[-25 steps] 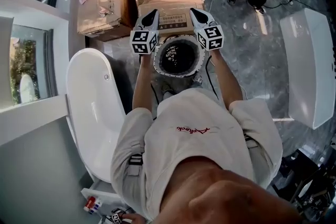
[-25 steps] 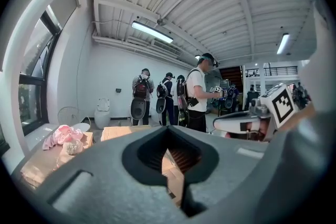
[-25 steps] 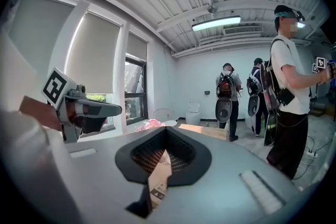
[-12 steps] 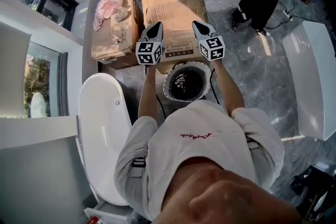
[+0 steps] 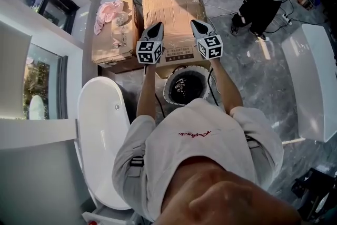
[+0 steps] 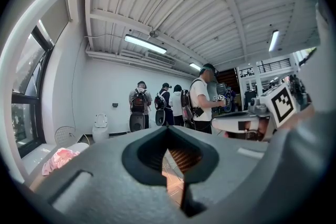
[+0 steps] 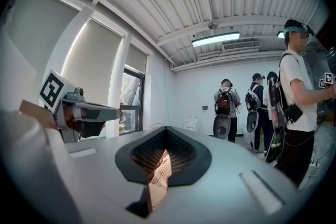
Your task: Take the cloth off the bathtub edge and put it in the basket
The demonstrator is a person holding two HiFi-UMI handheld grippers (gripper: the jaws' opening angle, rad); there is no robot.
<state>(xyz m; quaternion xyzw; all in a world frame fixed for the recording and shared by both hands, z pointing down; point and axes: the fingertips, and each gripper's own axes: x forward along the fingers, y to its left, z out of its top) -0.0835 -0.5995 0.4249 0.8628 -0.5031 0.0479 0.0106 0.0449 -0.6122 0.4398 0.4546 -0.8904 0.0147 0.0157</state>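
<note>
Seemingly a bathroom showroom — bathtubs (image 5: 100,134), cartons (image 5: 171,8).

Both arms stretched forward side by side, left gripper (image 5: 153,34) and right gripper (image 5: 199,29) level, near each other, jaws closed, nothing between them
</note>
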